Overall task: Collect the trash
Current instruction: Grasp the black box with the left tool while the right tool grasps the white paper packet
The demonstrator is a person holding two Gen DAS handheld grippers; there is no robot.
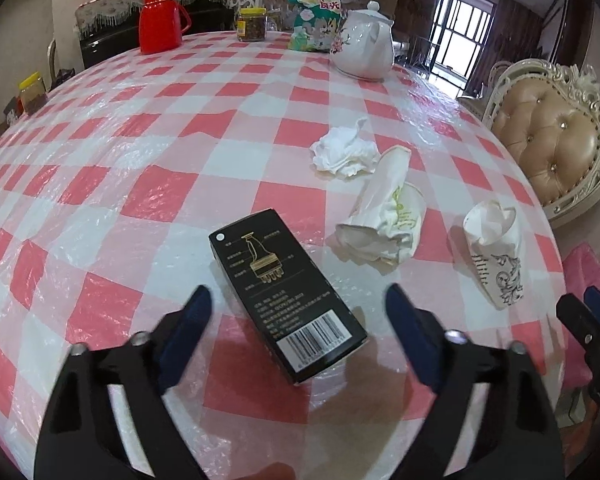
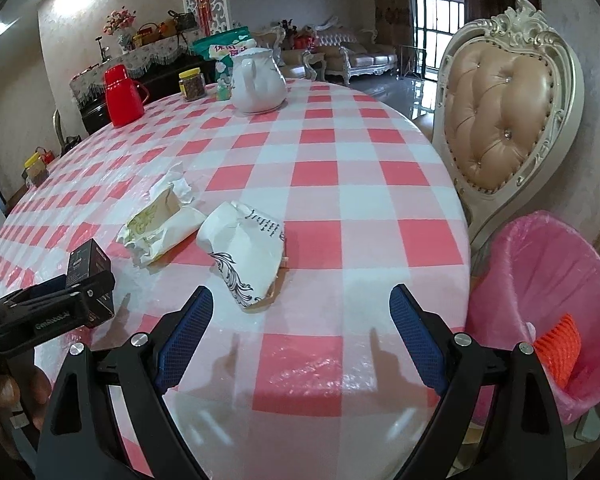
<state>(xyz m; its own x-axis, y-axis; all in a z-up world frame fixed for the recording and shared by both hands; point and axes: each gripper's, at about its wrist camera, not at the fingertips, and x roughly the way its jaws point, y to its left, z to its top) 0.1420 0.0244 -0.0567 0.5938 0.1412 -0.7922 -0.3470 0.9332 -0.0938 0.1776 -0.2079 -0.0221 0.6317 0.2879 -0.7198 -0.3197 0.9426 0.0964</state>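
A: Where does the trash lie?

B: A black box (image 1: 288,296) lies flat on the table (image 1: 148,152), barcode end toward the camera. It sits between the two blue pads of the left claw (image 1: 298,312), but the pads do not press on it — there is a gap on each side, so the claw is open around it.

A: And the other pieces?

B: To the right of the box lies a crushed paper cup with yellow print (image 1: 384,220), and behind it, touching or nearly so, a crumpled white tissue (image 1: 342,154). Further right, near the table edge, lies a second crushed cup with black ornament (image 1: 494,254).

A: What does the right claw do?

B: The right claw (image 2: 300,320) is open and holds nothing. It hangs over the table just before the cup with black ornament (image 2: 244,256), which is not between its pads.

A: Is a bin near?

B: Yes — a bin with a pink liner (image 2: 548,304) stands beside the table, in front of a padded chair (image 2: 504,120). An orange net piece (image 2: 560,348) is inside it.

A: What stands at the far side?

B: A red flask (image 1: 160,20), a jar with yellow lid (image 1: 252,24), a green snack bag (image 1: 314,16) and a white teapot (image 1: 364,40).
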